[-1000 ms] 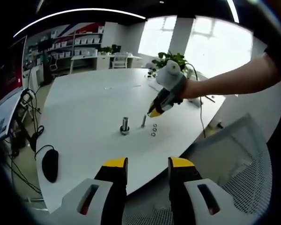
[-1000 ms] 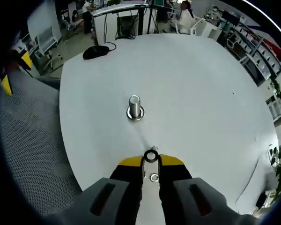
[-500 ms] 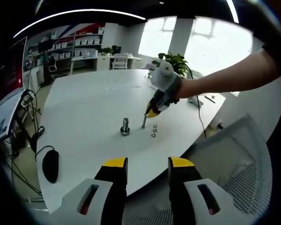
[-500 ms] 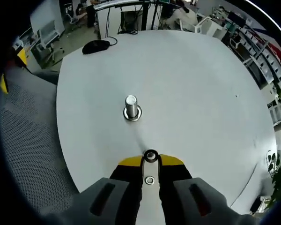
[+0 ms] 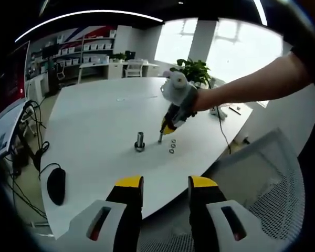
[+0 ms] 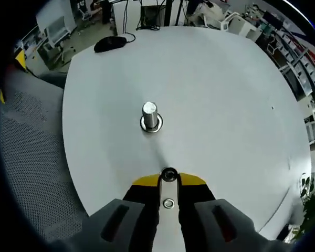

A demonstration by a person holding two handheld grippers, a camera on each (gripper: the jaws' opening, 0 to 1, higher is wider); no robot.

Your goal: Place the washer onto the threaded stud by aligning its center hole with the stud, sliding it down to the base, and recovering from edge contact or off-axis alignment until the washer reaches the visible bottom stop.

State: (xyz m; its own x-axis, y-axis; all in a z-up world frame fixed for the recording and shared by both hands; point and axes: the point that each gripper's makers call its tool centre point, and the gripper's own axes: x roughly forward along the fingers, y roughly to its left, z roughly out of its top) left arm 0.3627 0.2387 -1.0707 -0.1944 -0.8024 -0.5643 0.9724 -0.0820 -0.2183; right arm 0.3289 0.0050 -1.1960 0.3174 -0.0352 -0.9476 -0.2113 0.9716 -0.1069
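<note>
On the white table (image 5: 94,115) stands a thick steel stud (image 5: 140,140) with a ring at its base, seen also as the stud (image 6: 150,116) ahead of my right jaws. My right gripper (image 6: 169,177) is shut on a small washer (image 6: 169,174), held edge-up at the yellow tips and short of the stud. From the left gripper view, the right gripper (image 5: 167,127) hangs tip-down over a thin pin (image 5: 160,137) just right of the stud. Two loose washers (image 5: 172,146) lie beside it. My left gripper (image 5: 165,184) is open, back from the table edge.
A black mouse (image 5: 56,185) with its cable lies at the table's left edge, also seen as the mouse (image 6: 109,44). A mesh chair (image 5: 268,178) stands close to the near edge. A plant (image 5: 191,67) and cables sit at the far side. A small ring (image 6: 169,203) shows between my right fingers.
The right gripper with the washer has moved left and slightly down, ending over the thin pin beside the stud. The left gripper has stayed still and open.
</note>
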